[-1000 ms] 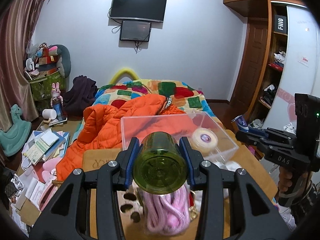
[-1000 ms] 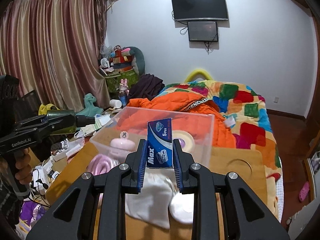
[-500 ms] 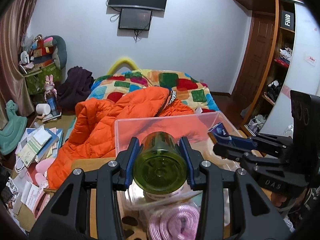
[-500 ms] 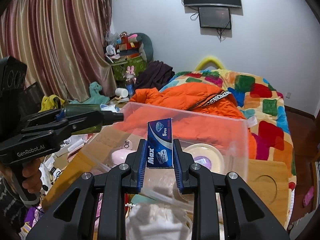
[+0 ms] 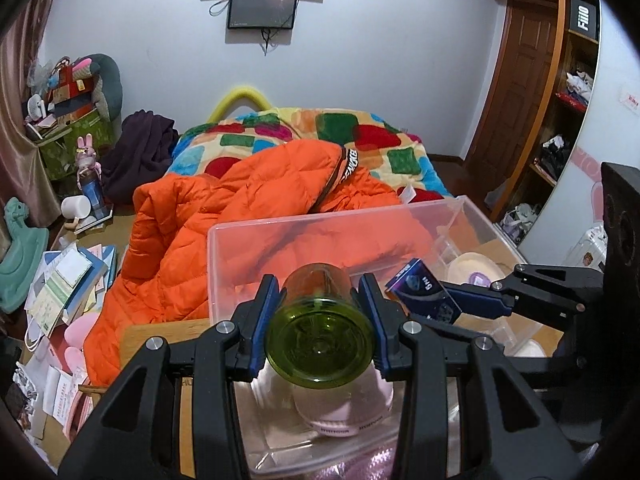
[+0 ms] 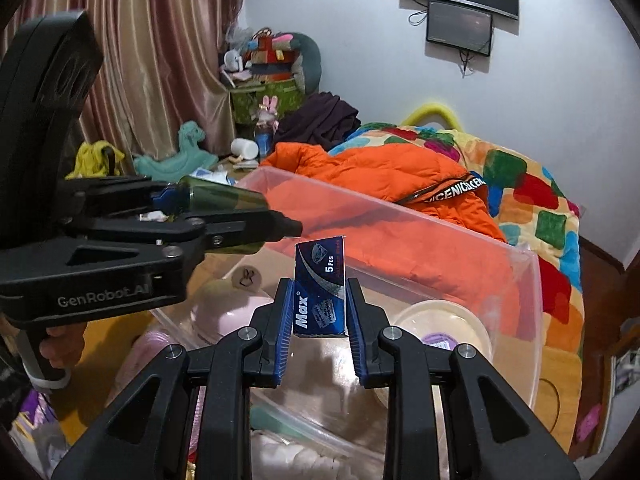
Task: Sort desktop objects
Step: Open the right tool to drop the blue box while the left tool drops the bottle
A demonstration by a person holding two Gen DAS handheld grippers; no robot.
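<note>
An orange padded jacket [image 5: 256, 220] lies heaped on the bed. Behind it spreads a quilt [image 5: 360, 140] of coloured patches. A dark garment [image 5: 140, 148] sits left of the jacket, a white mug [image 5: 76, 207] further left on the floor, and two screens [image 5: 262, 6] hang on the wall above.

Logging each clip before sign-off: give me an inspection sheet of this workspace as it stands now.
Surface: wooden tabletop, mostly covered.
Job's things: clear plastic bin holding a cream tape roll; green glass bottle; blue blade box.
Clutter: pink items under and beside the bin; papers on the floor.
Grippers: left gripper shut on the bottle; right gripper shut on the box; both over the bin.
Cables: dangling under the wall screens.
Surroundings: bed with orange jacket, curtains, wardrobe.
</note>
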